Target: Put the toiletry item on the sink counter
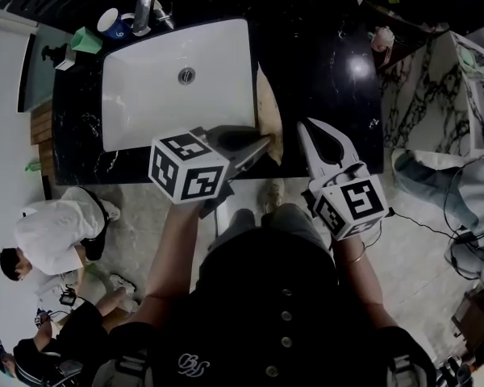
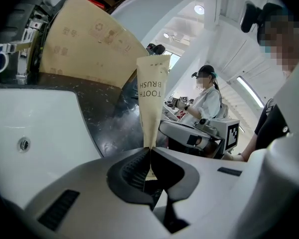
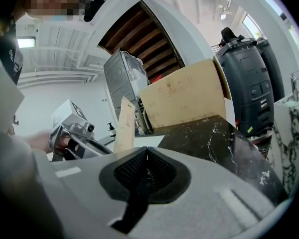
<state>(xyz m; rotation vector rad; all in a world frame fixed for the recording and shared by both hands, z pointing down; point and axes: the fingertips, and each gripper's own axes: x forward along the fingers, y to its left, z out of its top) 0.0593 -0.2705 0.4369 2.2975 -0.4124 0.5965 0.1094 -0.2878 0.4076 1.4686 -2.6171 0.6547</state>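
A tan paper toothbrush packet (image 1: pixel 269 115) printed "TOOTH BRUSH" stands up from my left gripper (image 1: pixel 262 142), which is shut on its lower end. It hangs over the black marble sink counter (image 1: pixel 323 63), just right of the white basin (image 1: pixel 177 79). In the left gripper view the packet (image 2: pixel 152 98) rises straight out of the closed jaws of the left gripper (image 2: pixel 150 153). My right gripper (image 1: pixel 303 127) is shut on nothing, a little right of the packet above the counter's front edge. The right gripper view shows the right gripper (image 3: pixel 145 151), the packet (image 3: pixel 123 126) and the left gripper (image 3: pixel 74 133).
A faucet (image 1: pixel 141 6), a blue cup (image 1: pixel 111 22) and a green item (image 1: pixel 86 39) stand at the basin's back left. A cardboard sheet (image 2: pixel 84 44) leans behind the counter. People (image 1: pixel 56 232) crouch on the floor at left. A white marble unit (image 1: pixel 436 95) stands at right.
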